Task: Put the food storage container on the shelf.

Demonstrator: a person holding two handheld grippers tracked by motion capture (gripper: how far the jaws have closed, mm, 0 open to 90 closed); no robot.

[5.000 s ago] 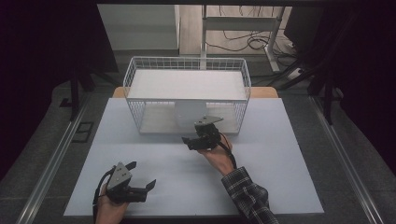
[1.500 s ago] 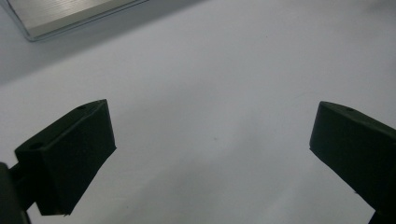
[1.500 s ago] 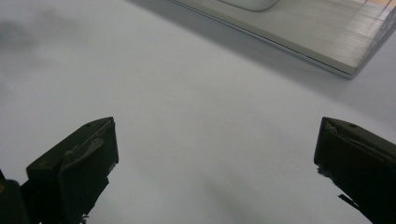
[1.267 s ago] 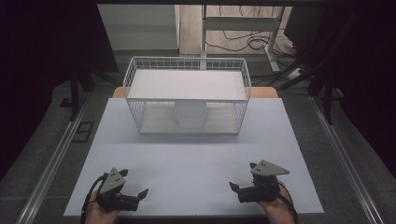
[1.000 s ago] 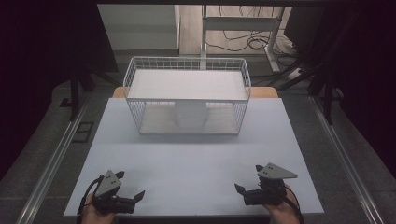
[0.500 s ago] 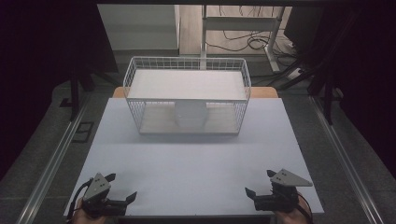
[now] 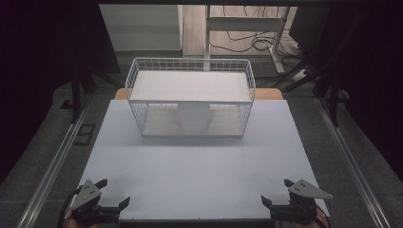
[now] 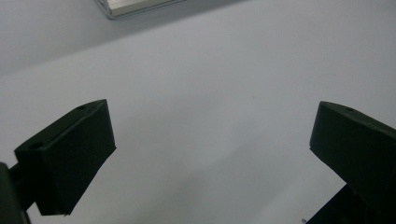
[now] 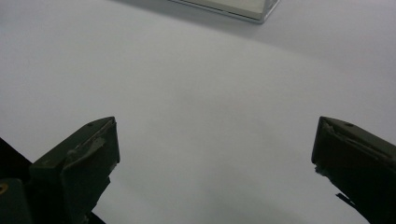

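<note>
I record a white wire basket standing on the far half of the pale surface, and I take it as my landmark. Inside the basket, on its floor and near the middle, a white cylindrical container stands upright; a flat white panel lies across the basket's upper level above it. My left hand-held gripper sits well apart from the basket, at the near left corner of the surface, jaws spread wide and holding nothing, its grey three-cornered plate on top. In the left gripper view I see its two black jaws parted to either side of the frame with bare surface between them, and the basket's lower corner at the top edge. My right hand-held gripper sits well apart from the basket at the near right corner of the surface, likewise released and empty, grey plate uppermost. In the right gripper view its jaws stand wide apart over bare surface, with a corner of the basket's base at the top edge. Neither gripper touches the basket or the container. Beyond the basket I note floor with cables and a metal frame leg.
</note>
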